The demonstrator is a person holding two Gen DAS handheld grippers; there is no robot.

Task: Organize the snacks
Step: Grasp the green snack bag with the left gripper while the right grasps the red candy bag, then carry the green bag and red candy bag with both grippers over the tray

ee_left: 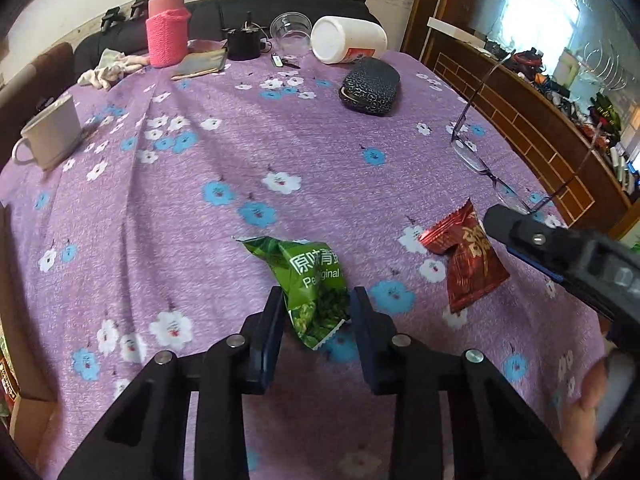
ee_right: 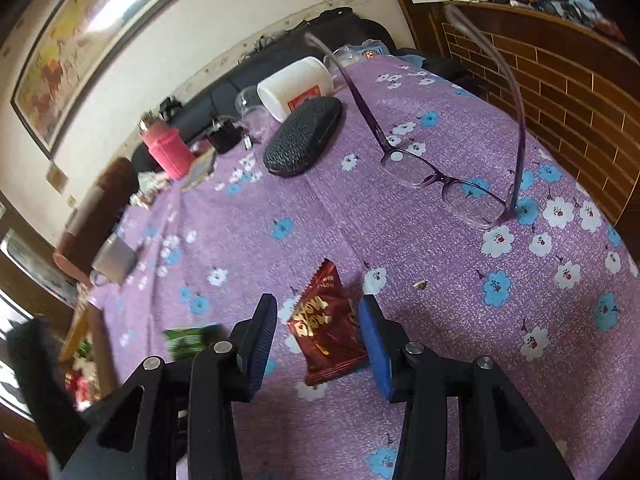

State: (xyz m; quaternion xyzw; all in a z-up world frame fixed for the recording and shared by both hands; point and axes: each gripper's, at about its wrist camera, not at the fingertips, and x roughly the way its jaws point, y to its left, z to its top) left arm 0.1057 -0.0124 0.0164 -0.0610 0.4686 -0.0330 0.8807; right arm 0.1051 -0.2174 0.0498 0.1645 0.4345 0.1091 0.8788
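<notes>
A green snack packet [ee_left: 310,276] lies on the purple flowered tablecloth [ee_left: 240,140], its near end between the fingers of my left gripper [ee_left: 316,294]. Both pads press on its edges, so the gripper is shut on it. To its right lies a red snack packet [ee_left: 468,264], with my right gripper's finger [ee_left: 520,232] just beyond it. In the right wrist view the red packet [ee_right: 324,336] sits flat between the fingers of my right gripper [ee_right: 319,302], which is open; cloth shows between the left pad and the packet. The green packet [ee_right: 192,340] is blurred at lower left there.
Purple-framed glasses [ee_right: 440,184] stand near the right table edge, a dark glasses case [ee_left: 370,90] behind them. At the back are a white jar on its side [ee_left: 348,40], a clear bowl [ee_left: 290,28] and a pink bottle [ee_left: 168,24]. A white mug [ee_left: 50,132] stands far left.
</notes>
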